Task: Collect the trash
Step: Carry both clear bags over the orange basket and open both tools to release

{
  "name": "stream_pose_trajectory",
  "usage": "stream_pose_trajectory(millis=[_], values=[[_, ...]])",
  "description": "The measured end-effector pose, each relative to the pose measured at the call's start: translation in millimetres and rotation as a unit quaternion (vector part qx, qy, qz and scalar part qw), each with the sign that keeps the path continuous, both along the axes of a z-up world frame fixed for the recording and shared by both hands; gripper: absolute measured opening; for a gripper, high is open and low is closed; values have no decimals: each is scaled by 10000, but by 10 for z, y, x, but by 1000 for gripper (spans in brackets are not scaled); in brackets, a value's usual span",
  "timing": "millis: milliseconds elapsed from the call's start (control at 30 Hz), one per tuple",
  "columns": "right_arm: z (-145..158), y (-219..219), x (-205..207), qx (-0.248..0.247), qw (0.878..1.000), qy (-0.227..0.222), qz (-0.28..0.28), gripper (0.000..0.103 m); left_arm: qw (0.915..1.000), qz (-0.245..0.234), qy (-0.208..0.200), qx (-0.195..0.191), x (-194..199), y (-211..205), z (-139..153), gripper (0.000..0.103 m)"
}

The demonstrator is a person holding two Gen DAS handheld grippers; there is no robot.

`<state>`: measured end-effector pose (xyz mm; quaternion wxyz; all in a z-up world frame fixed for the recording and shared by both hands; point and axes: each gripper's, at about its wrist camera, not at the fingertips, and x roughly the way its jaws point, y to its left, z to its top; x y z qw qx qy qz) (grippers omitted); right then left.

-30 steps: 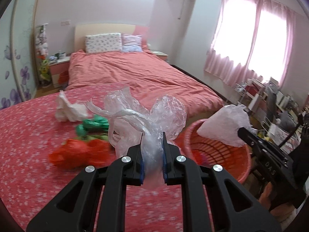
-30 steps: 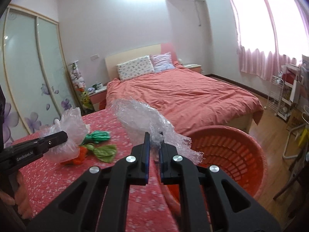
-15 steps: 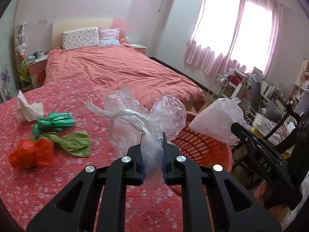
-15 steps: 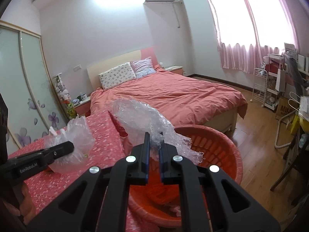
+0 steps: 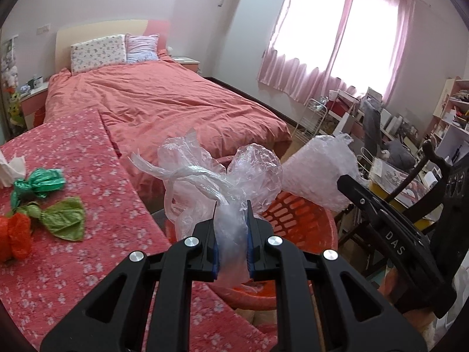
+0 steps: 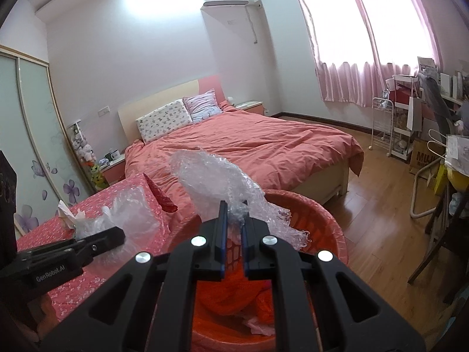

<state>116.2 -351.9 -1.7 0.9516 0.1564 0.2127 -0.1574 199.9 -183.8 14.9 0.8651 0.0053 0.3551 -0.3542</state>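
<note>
- You are gripping a clear bag (image 5: 234, 187) in the left gripper (image 5: 232, 234), its jaws clamped on the bag's twisted neck.
- You are pinching a wad of bubble wrap (image 6: 222, 187) in the right gripper (image 6: 233, 231), jaws nearly touching.
- The basket (image 6: 328, 220) is sitting on the floor against the table (image 5: 73, 264) edge, already holding some trash.
- The wrap is hanging over the basket's near rim, so the right hand looks nearer; letting go there should drop it inside.
- The bag is hovering above the rim on the table side, its bulk leaning away from you; the left hand probably needs to be going a little further out over the opening.
- A green wad (image 5: 38, 183), a light green scrap (image 5: 66, 218), an orange bag (image 5: 16, 237) and a tissue (image 5: 11, 170) are lying on the table, left of the bag, not yet collected.
</note>
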Motion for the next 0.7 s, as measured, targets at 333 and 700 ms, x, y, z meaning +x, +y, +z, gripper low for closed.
stream_pose_trajectory(millis=[333,700], values=[[-121,-166,-19,176,9998,3,-129,9,9997,-188,156,46,44,-197,-117,14],[-226,-260,21,376,9991,2,-170,33,9992,-66,328,212,93,-242,-273,42]])
